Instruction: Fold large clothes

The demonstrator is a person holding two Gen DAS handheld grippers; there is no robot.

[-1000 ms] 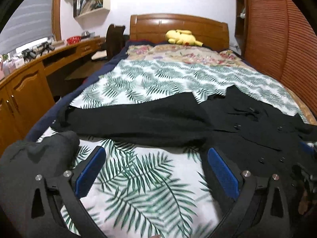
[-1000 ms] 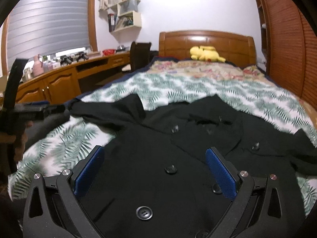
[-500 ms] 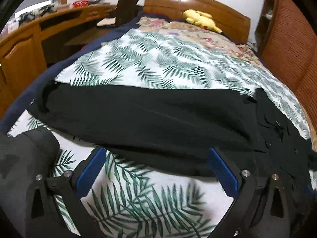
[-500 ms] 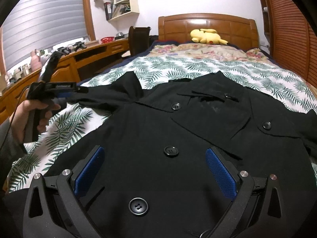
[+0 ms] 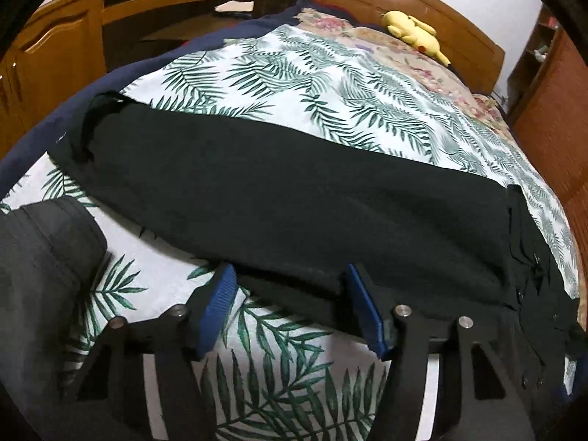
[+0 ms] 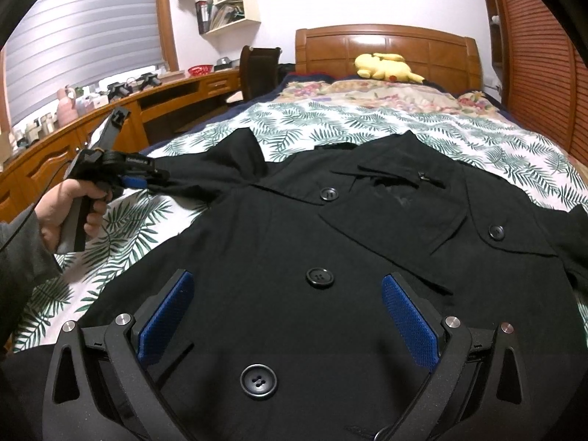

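1. Black coat [image 6: 330,242]: spread front-up, buttoned, on the palm-print bed [image 5: 294,73].
2. Left gripper [image 5: 290,305]: has advanced to the sleeve [image 5: 257,191]; jaws narrowed since earlier, straddling its near edge, seemingly not yet pinched.
3. Right gripper [image 6: 286,312]: jaws spread above the coat front, unchanged.
4. Status: sleeve fold likely starting.

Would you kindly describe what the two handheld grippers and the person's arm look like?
Both grippers, left and right, are matte black with silver bolts and ribbed blue pads on their fingers. Seen from the right wrist, the left gripper has a pistol-style handle, small white lettering and a thin black cable. The left hand is bare, above a dark grey sleeve.
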